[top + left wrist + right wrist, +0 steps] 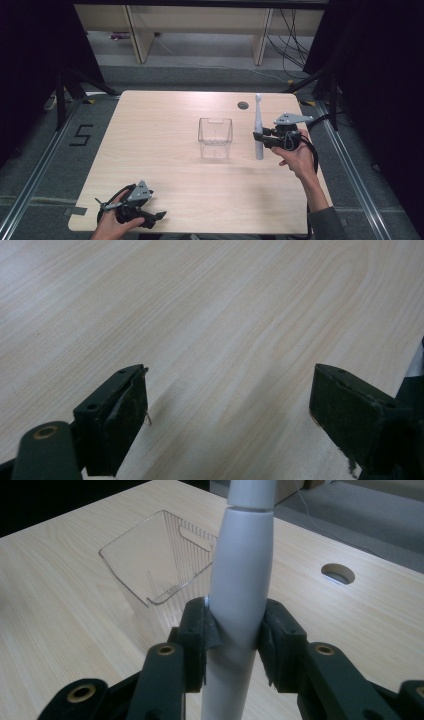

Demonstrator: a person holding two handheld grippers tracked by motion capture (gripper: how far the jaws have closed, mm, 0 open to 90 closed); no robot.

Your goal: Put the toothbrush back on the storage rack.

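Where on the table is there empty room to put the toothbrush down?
Bare wood lies left of the clear container, between it and the table's left edge, and in front, between the left gripper and right forearm. It is crowded at right: the right gripper holds the electric toothbrush upright beside the container.

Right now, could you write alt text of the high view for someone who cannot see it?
The right hand-held gripper holds a grey electric toothbrush upright, just right of an empty clear plastic container at the middle of a light wooden table. The left hand-held gripper rests open near the table's front left edge.
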